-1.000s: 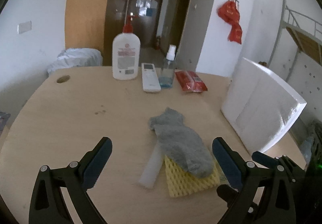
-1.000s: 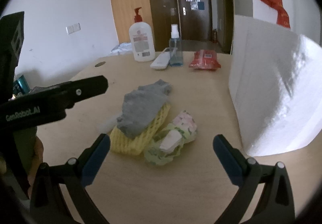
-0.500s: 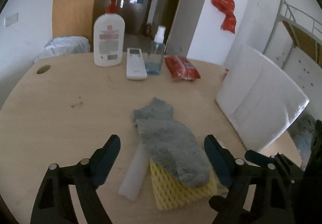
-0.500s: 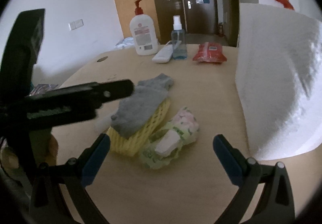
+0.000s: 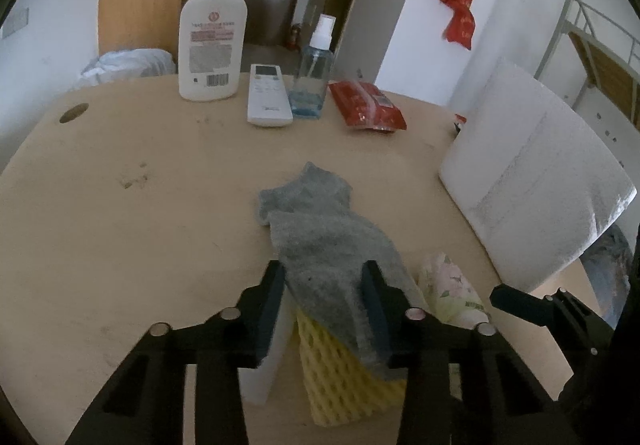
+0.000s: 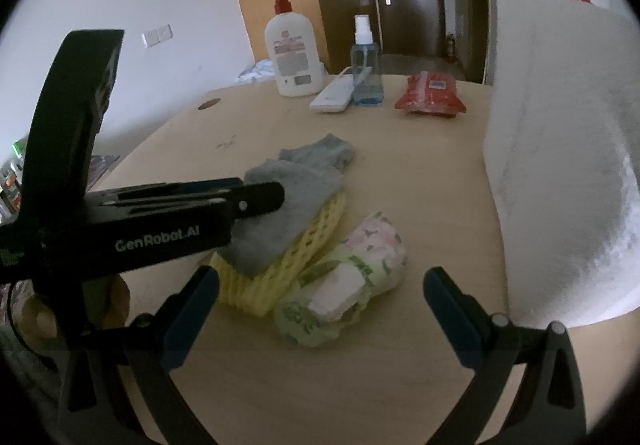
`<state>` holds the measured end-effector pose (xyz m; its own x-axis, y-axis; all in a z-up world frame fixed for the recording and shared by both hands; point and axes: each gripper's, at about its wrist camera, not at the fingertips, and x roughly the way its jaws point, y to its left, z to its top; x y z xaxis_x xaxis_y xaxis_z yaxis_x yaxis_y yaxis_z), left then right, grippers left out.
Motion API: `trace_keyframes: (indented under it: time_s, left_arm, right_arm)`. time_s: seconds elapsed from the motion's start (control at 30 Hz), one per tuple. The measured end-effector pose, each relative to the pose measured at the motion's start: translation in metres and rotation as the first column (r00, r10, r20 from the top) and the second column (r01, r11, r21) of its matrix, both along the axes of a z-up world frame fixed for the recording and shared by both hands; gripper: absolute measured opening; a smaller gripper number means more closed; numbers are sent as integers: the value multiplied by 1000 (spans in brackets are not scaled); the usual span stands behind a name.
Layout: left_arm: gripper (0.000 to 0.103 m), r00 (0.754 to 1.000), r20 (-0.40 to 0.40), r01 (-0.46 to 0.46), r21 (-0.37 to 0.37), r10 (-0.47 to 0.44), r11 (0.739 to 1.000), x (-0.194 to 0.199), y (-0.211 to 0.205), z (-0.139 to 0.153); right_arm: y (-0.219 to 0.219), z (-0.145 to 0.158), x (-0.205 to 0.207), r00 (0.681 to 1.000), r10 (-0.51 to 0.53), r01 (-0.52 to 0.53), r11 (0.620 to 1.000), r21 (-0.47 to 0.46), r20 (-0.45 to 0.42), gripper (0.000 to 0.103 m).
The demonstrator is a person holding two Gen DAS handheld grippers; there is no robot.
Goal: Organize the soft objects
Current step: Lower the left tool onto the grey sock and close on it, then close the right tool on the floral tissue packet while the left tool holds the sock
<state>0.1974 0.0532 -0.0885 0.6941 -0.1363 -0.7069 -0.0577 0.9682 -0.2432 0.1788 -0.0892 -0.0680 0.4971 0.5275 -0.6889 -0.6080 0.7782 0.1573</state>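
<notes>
Wooden table [image 5: 120, 229], pump bottle [image 5: 212, 45], spray bottle [image 5: 312, 77] holding blue liquid

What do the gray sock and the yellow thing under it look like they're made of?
Gray sock: fuzzy knit fabric, matte, going by its nappy surface and limp drape. Yellow net sleeve: probably soft foam mesh, judging by its puffy open lattice.

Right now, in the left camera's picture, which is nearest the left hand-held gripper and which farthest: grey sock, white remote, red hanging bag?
1. Grey sock: between the closing left hand-held gripper fingers.
2. White remote: far side of the table.
3. Red hanging bag: on the wall, upper right.
</notes>
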Motion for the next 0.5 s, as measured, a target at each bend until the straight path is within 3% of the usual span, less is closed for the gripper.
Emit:
trace_keyframes:
  time_s: [0.13,0.4,0.5]
  left_arm:
    - [23,1000,-12,15,-8,-15,1000,0,0,-3]
    - [9,1000,-3,22,-21,-22,1000,-1,1,-3]
    - [8,1000,9,22,-26,-22,999,-3,2,-1]
  right_arm:
    - [2,-1,1,1000,0,0,1000,-12,-7,103]
    - [0,0,0,1000,-17,18,1000,-20,12,103]
    - [-1,-2,1,999,-32,32,999,-37,3,90]
